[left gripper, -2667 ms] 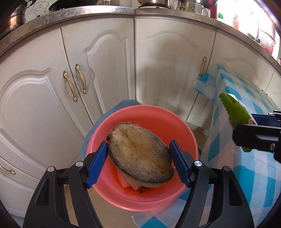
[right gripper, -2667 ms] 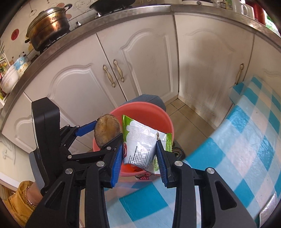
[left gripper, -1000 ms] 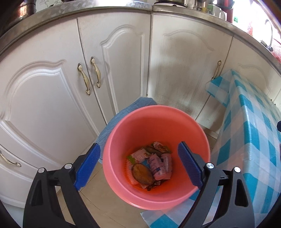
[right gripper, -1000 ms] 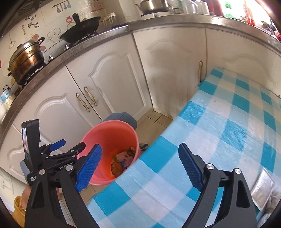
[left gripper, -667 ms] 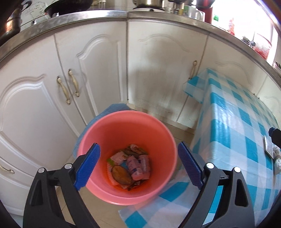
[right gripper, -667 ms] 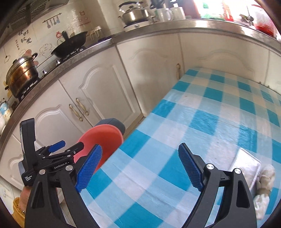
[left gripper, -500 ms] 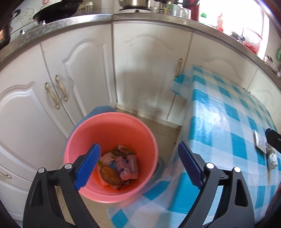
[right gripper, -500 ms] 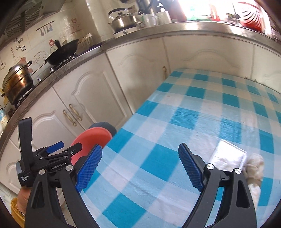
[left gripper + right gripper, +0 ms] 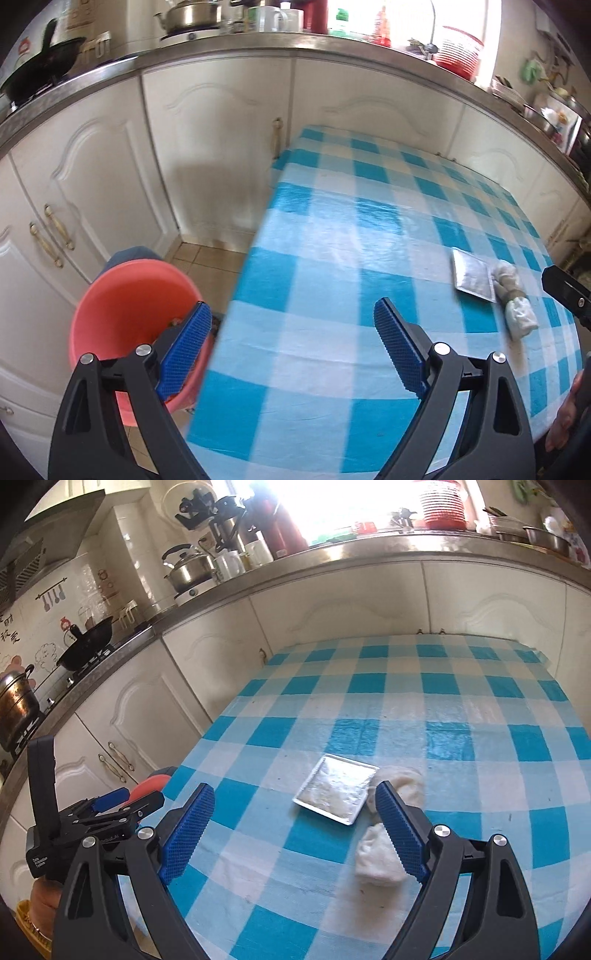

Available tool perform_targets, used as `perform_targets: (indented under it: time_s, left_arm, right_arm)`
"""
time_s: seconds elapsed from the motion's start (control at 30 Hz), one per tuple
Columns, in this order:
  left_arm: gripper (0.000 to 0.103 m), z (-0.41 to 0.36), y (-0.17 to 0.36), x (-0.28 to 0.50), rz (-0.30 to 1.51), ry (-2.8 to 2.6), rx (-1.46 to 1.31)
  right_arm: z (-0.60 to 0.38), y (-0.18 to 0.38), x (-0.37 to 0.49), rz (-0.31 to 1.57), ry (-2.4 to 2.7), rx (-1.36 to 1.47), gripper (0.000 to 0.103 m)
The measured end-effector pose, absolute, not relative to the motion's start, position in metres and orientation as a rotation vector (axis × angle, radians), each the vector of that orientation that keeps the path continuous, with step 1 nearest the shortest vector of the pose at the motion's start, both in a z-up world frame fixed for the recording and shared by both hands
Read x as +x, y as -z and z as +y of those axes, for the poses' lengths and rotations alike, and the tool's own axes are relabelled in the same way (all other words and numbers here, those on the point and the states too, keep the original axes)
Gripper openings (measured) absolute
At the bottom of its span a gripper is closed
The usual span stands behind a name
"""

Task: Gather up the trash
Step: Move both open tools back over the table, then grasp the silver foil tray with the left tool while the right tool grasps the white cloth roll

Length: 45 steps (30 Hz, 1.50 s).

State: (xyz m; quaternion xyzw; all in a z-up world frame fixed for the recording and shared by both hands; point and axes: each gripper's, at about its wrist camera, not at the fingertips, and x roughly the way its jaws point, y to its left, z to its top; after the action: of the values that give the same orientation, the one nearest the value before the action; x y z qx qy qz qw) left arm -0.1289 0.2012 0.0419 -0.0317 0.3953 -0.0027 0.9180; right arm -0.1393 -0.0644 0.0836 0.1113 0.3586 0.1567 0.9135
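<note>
A silver foil packet (image 9: 337,794) lies flat on the blue-checked tablecloth (image 9: 461,716), with crumpled white paper (image 9: 380,854) touching its right side. My right gripper (image 9: 295,834) is open and empty, just short of them. The packet (image 9: 472,275) and paper (image 9: 517,304) also show at the far right in the left wrist view. My left gripper (image 9: 291,350) is open and empty over the table's left edge. The pink bucket (image 9: 122,291) stands on the floor beside the table; its contents are hidden.
White kitchen cabinets (image 9: 221,147) line the far side, with a steel counter (image 9: 332,561) carrying a kettle, pans and cups. The left gripper's body (image 9: 74,823) shows at lower left in the right wrist view. A blue object (image 9: 133,254) sits behind the bucket.
Both grippers dropped their trash into the bucket and opened. Both then swung right, away from the bucket and over the table; the foil packet and white paper came into view.
</note>
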Motion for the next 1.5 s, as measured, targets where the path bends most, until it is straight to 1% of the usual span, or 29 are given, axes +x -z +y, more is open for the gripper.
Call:
perform_targets:
  time_s: [0.37, 0.63, 0.93, 1.37, 1.5]
  left_arm:
    - [0.090, 0.138, -0.043, -0.117, 0.835, 0.121, -0.016]
    - [0.090, 0.108, -0.032, -0.106, 0.871, 0.168, 0.028]
    - [0.090, 0.093, -0.026, -0.096, 0.878, 0.207, 0.032]
    - [0.090, 0.094, -0.021, -0.097, 0.865, 0.254, 0.031]
    - [0.090, 0.097, -0.019, -0.096, 0.861, 0.262, 0.023]
  right_arm:
    - [-0.120, -0.072, -0.146, 0.735, -0.223, 0.297, 0.088]
    - [-0.128, -0.058, -0.140, 0.771, -0.227, 0.286, 0.088]
    - [-0.118, -0.042, -0.131, 0.838, -0.270, 0.245, 0.088]
    - [-0.115, -0.033, -0.116, 0.866, -0.291, 0.211, 0.088]
    - [-0.113, -0.030, -0.111, 0.880, -0.293, 0.202, 0.078]
